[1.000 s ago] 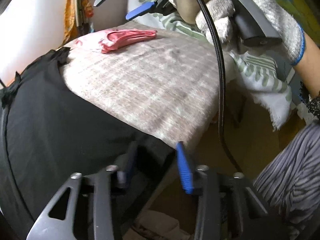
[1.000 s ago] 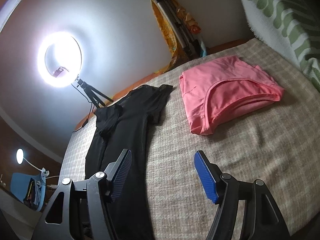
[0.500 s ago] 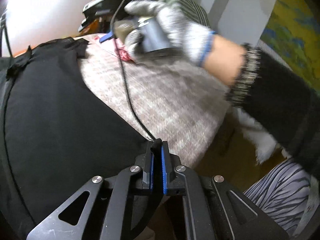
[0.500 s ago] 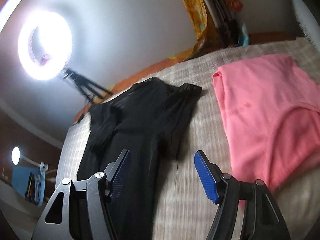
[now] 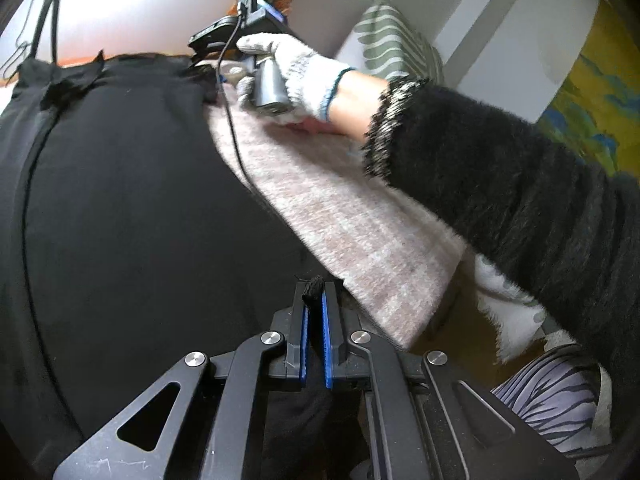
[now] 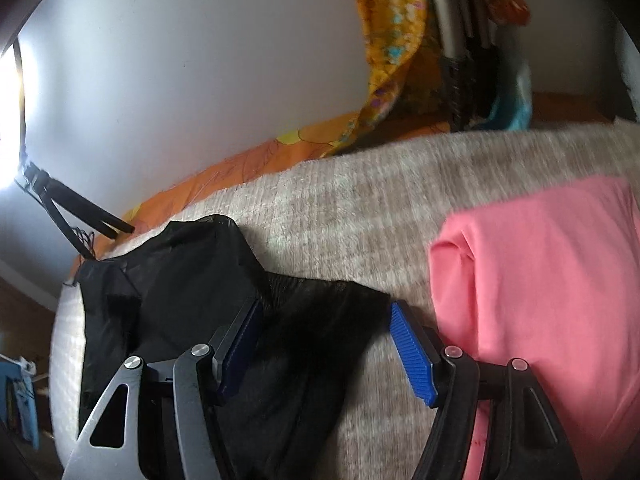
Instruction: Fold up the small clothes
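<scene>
Looking along the left gripper, I see its two blue pads closed tight on a small bunch of the black garment's near hem, with a tuft of cloth poking out above them. The garment lies spread on the beige blanket, and its long axis runs away from this gripper toward the far sleeves near the wall. The gloved right hand reaches over to that far end. I think the pinch is thin, so a hard pull could let the hem slip out, or lift only one layer and leave the fold crooked. In the right wrist view, the right gripper points down over the sleeve end of the garment, jaws about half open and closing, with dark cloth lying between the pads but not yet pressed. The sleeve points toward the folded pink garment, which lies just beside the right finger. The picture is blurred here, so the hand seems quick; it could catch the blanket together with the sleeve, or knock the pink pile out of shape.
</scene>
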Motion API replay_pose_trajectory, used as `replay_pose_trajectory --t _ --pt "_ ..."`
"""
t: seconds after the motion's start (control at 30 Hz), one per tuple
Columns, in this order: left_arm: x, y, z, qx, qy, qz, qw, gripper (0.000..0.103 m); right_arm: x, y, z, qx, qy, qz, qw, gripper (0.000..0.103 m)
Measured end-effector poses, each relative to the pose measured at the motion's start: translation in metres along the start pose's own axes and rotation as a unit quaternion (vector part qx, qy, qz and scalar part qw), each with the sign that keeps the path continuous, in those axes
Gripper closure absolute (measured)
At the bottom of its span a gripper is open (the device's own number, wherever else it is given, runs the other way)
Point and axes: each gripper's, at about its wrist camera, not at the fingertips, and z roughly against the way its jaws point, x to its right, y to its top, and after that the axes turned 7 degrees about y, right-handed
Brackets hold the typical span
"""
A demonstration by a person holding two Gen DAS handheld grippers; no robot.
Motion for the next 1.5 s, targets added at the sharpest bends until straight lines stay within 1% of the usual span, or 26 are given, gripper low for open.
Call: replay_pose_trajectory --t 0.03,0.07,0.1,0.13,0.17,0.23,0.3,0.5,0.6,0.7,0.87,1.07,1.2,1.33,1.5 --pt "-0.002 0.000 0.000 0.000 -0.003 0.008 1.0000 0.099 -0.005 0.001 -0.002 -0.008 -0.005 0.017 1.000 0.056" --pt "-0.005 -0.002 0.002 0.002 -0.003 0.014 0.9999 0.099 -0.010 0.001 -0.004 -0.018 0.001 0.033 0.999 0.071" --pt "-0.006 -0.003 0.003 0.004 -0.001 0.019 0.9998 0.099 -0.011 0.002 -0.004 -0.020 0.004 0.038 0.999 0.078" --pt "-0.007 -0.003 0.003 0.005 0.000 0.020 0.9998 0.099 -0.013 0.002 -0.004 -0.020 0.004 0.042 0.999 0.082" --pt "-0.009 -0.004 0.003 0.006 0.001 0.021 0.9997 0.099 -0.014 0.002 -0.004 -0.019 0.004 0.044 0.999 0.088" --pt "-0.007 -0.005 0.003 0.006 0.006 0.016 0.9998 0.099 -0.012 0.002 -0.005 -0.018 0.006 0.041 0.999 0.091" --pt "-0.006 -0.005 0.004 0.008 0.010 0.013 0.9998 0.099 -0.012 0.002 -0.005 -0.018 0.003 0.040 0.999 0.098" --pt "0.001 -0.004 0.010 0.023 0.000 0.019 0.9996 0.099 -0.014 0.010 0.015 -0.001 0.013 0.039 0.999 0.101" --pt "0.005 -0.004 0.018 0.038 0.005 0.017 0.9991 0.100 -0.022 0.018 0.027 0.007 0.013 0.037 0.999 0.101" --pt "0.005 -0.008 0.028 0.053 0.015 0.023 0.9982 0.100 -0.039 0.024 0.035 0.011 0.003 0.051 0.999 0.101" --pt "-0.008 -0.022 0.043 0.063 0.031 0.051 0.9962 0.100 -0.078 0.031 0.035 0.000 -0.016 0.079 0.997 0.102" --pt "-0.032 -0.038 0.063 0.072 0.047 0.099 0.9914 0.100 -0.122 0.032 0.022 -0.017 -0.037 0.106 0.994 0.102" --pt "-0.047 -0.047 0.076 0.080 0.055 0.124 0.9875 0.100 -0.159 0.031 0.006 -0.028 -0.046 0.130 0.990 0.102" --pt "-0.055 -0.056 0.083 0.085 0.059 0.140 0.9846 0.100 -0.197 0.025 -0.014 -0.043 -0.052 0.159 0.985 0.102" --pt "-0.062 -0.064 0.087 0.088 0.063 0.153 0.9822 0.100 -0.229 0.015 -0.041 -0.058 -0.061 0.181 0.980 0.102"
